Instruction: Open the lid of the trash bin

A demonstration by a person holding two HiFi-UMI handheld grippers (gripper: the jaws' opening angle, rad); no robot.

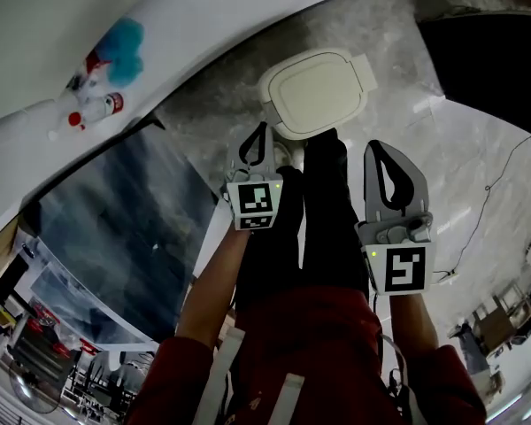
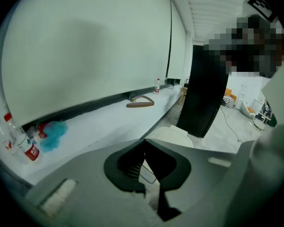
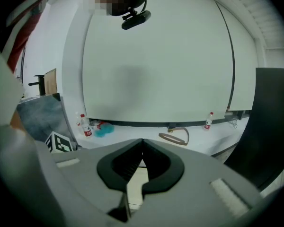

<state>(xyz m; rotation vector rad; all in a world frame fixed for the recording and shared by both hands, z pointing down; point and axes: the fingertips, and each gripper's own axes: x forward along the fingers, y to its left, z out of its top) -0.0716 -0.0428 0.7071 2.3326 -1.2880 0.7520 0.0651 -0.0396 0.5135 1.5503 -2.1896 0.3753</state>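
The trash bin [image 1: 314, 91] stands on the marbled floor just ahead of me, and its cream rounded-square lid lies flat and closed. My left gripper [image 1: 264, 131] hangs at the bin's near left edge, jaws shut with nothing between them. My right gripper [image 1: 377, 149] sits further right and nearer to me, also shut and empty. In the left gripper view the lid [image 2: 173, 135] shows just beyond the joined fingertips [image 2: 144, 142]. The right gripper view looks over its closed tips [image 3: 143, 140] toward the wall. My black-trousered legs [image 1: 323, 211] stand between the two grippers, feet at the bin's base.
A white counter [image 1: 203, 34] runs along the left with water bottles [image 1: 93, 109] and a blue cloth [image 1: 124, 47]. A wooden hanger [image 2: 141, 101] lies further along it. A dark glass panel [image 1: 124, 228] leans at the left. A black cabinet [image 1: 487, 60] stands right of the bin, with a cable [image 1: 491, 184] on the floor.
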